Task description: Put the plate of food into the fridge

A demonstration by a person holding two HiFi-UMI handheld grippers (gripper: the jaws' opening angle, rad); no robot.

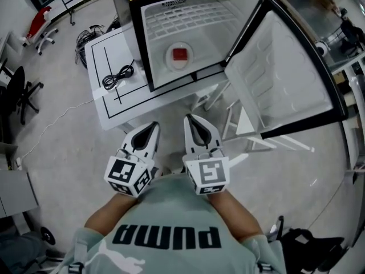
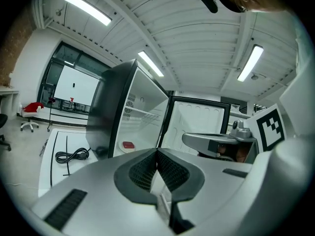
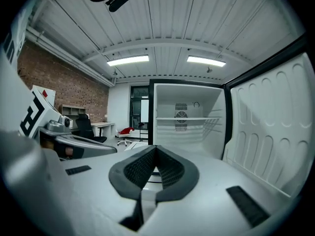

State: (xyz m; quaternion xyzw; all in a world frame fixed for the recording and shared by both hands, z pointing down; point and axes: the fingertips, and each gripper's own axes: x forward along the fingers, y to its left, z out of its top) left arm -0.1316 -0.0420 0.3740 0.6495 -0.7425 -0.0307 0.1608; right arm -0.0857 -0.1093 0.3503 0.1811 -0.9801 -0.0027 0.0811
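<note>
Plate of food (image 1: 179,56) seen on bottom of fridge (image 1: 194,13), door (image 1: 279,76) swung wide. Left hand-held gripper (image 1: 153,127) pressed together, nothing pinched. Right hand-held gripper (image 1: 191,120) likewise. Both 2 held near chest, clear of door. Placing judged done, door closing likely left.

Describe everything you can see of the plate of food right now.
The plate is round, white and smooth-looking. It lies flat on the floor of the open fridge, below the wire shelf. A small red block of food sits at its middle. Its whole rim shows, and nothing but the fridge floor touches it.
</note>
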